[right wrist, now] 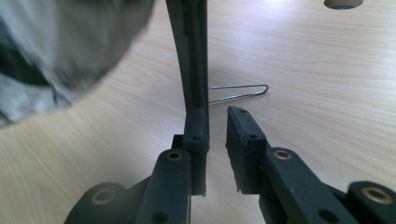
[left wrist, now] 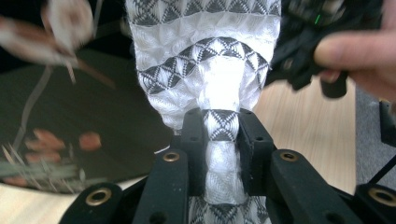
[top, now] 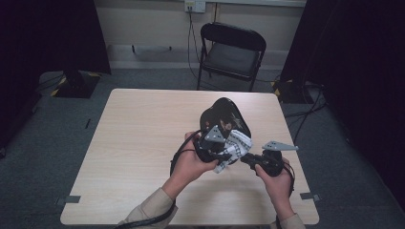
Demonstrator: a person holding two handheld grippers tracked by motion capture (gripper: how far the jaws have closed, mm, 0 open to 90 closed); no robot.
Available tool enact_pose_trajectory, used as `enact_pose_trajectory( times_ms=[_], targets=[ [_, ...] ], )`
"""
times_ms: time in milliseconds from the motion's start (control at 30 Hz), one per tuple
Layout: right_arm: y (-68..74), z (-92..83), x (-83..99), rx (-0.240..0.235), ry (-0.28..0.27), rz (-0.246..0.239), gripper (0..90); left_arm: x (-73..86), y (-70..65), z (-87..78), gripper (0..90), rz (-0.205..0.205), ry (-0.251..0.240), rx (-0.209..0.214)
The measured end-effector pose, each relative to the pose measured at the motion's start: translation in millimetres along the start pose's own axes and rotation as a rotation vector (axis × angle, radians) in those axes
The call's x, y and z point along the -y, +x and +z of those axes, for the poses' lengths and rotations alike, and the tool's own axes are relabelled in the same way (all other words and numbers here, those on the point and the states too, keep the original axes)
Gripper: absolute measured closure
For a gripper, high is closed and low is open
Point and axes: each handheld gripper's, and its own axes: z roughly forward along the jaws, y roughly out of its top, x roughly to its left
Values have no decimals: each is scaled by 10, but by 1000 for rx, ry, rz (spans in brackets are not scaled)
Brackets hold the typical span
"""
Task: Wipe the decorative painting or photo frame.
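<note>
A black glossy plate (top: 224, 117) with a floral pattern is held up tilted over the table (top: 143, 143). My left gripper (top: 225, 153) presses a white cloth with black diamond patterns (top: 237, 145) against the plate's lower part. In the left gripper view the jaws (left wrist: 219, 123) are shut on a fold of the cloth (left wrist: 205, 70), with the plate (left wrist: 93, 121) to their left. My right gripper (top: 244, 159) points at the plate from the right. In its own view the plate's thin edge (right wrist: 189, 46) rises along one jaw, and a narrow gap stays between the fingertips (right wrist: 217, 116).
A thin bent wire (right wrist: 240, 92) lies on the wooden table beyond the right jaws. A folding chair (top: 231, 52) stands behind the table's far edge. Dark curtains hang at both sides. The other hand and gripper (left wrist: 308, 46) appear blurred in the left gripper view.
</note>
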Motion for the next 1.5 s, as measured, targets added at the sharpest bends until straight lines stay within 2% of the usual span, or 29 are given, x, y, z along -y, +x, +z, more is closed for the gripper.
enact_pose_trajectory(
  times_ms=[133, 333, 600, 667, 1000, 1167, 1233, 1300, 1500],
  targets=[
    [4, 0, -2, 0, 2, -2, 781, 202, 34, 93, 752, -37, 33, 6],
    [9, 3, -3, -1, 1, -2, 780, 419, 69, 200, 752, -62, 75, 10],
    [10, 4, -3, 0, 1, -2, 780, 580, 81, 294, 752, -84, 122, 17],
    [9, 4, -3, 0, 1, -1, 778, 618, 82, 319, 752, -100, 128, 13],
    [10, 7, -3, 2, 1, -2, 774, 845, 82, 358, 752, -121, 179, 27],
    [5, 9, 1, 5, 3, -1, 773, 804, 57, 264, 753, -117, 143, 25],
    [2, 14, 3, 4, 3, 0, 773, 724, 33, 163, 753, -107, 79, 21],
    [-4, 15, 6, 6, 3, 2, 773, 637, 11, 70, 753, -99, 42, 22],
    [-6, 24, 14, 11, 8, 1, 773, 305, -10, -168, 752, -49, -17, 8]
  ],
)
